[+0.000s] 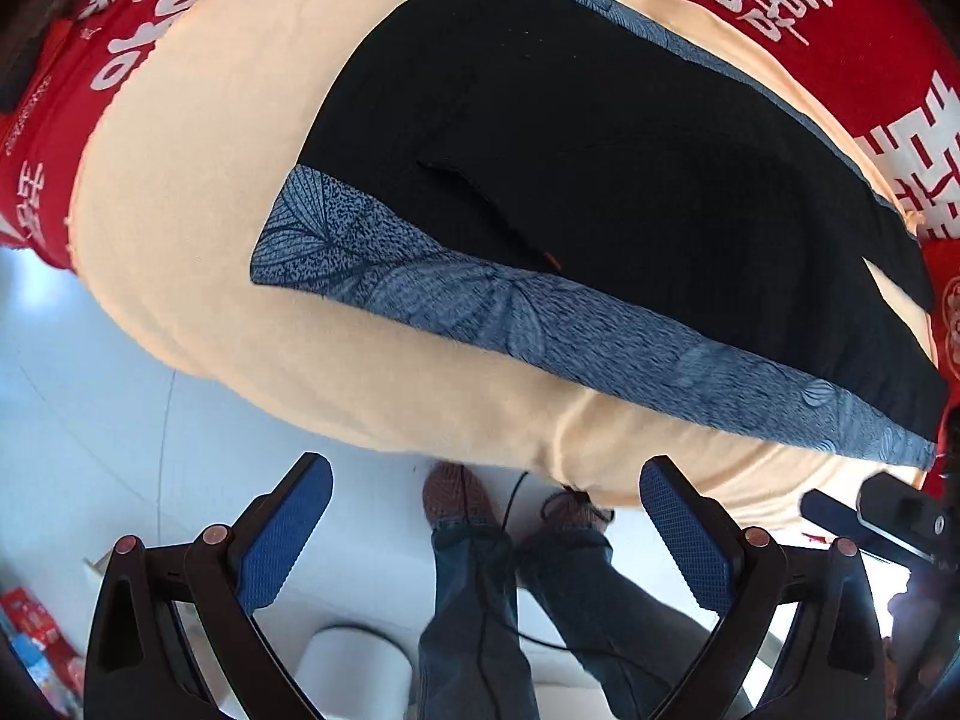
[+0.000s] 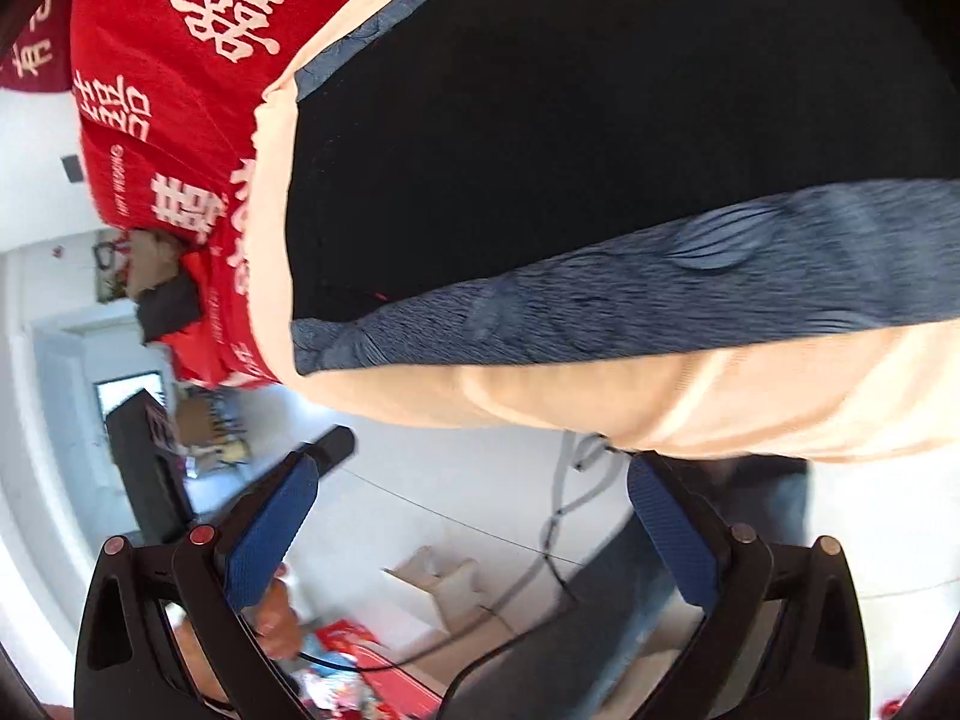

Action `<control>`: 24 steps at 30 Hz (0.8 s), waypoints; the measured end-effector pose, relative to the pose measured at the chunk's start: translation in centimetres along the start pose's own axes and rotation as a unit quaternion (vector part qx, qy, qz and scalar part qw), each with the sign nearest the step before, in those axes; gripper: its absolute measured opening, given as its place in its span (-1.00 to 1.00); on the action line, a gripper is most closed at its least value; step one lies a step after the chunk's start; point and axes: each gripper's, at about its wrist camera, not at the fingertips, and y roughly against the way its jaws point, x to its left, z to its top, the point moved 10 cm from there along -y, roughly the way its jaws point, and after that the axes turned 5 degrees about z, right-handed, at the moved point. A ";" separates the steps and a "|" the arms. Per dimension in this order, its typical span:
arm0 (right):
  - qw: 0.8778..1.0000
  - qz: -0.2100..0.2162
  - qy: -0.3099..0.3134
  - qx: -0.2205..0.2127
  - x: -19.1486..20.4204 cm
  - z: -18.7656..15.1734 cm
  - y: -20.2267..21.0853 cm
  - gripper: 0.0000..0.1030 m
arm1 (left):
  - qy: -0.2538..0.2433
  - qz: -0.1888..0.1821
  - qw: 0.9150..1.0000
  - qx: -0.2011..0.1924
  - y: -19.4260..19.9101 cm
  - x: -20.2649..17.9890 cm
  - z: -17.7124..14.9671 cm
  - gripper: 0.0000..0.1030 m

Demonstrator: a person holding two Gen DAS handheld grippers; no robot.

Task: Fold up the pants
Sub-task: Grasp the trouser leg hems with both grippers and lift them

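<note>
Pants (image 1: 600,150) flat on cloth (image 1: 180,180) for folding | I hold left gripper (image 1: 486,534) and right gripper (image 2: 474,531) released, empty, off the near edge

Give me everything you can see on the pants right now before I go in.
The pants are black, soft-looking fabric with a blue-grey leaf-patterned band along the near edge and another along the far edge. They lie flat, apparently already doubled into a compact oblong, on a cream cloth over a red printed cover. A slit like a pocket opening shows on top. Neither the left tool nor the right tool touches them; both are open, short of the near edge.
</note>
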 end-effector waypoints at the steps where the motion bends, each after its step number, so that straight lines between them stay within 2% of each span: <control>1: 1.000 0.017 -0.005 -0.002 0.0 0.2 -1.1 1.00 | -0.003 -0.007 1.000 -0.010 -0.6 0.2 0.3 1.00; 6: 0.998 0.056 -0.018 -0.013 -1.6 1.2 -5.5 1.00 | 0.006 -0.062 0.998 -0.029 -3.1 0.5 1.8 1.00; 10: 0.995 0.100 0.007 -0.016 -0.4 1.9 -6.9 1.00 | 0.001 -0.108 0.993 -0.040 -3.9 -0.7 2.9 1.00; 13: 0.993 0.103 0.040 -0.032 1.7 3.0 -6.4 1.00 | -0.008 -0.141 0.989 -0.033 -4.2 -1.7 3.2 1.00; 18: 0.984 0.146 0.080 -0.068 7.0 5.3 -3.3 1.00 | -0.005 -0.200 0.980 -0.008 -4.3 -4.2 3.9 1.00; 22: 0.980 0.152 0.107 -0.068 9.0 5.4 -2.2 1.00 | 0.043 -0.229 0.972 -0.014 -3.9 -5.0 6.6 1.00; 24: 0.983 0.130 0.108 -0.067 8.2 5.2 -2.1 1.00 | 0.089 -0.232 0.968 -0.020 -4.1 -4.3 8.0 1.00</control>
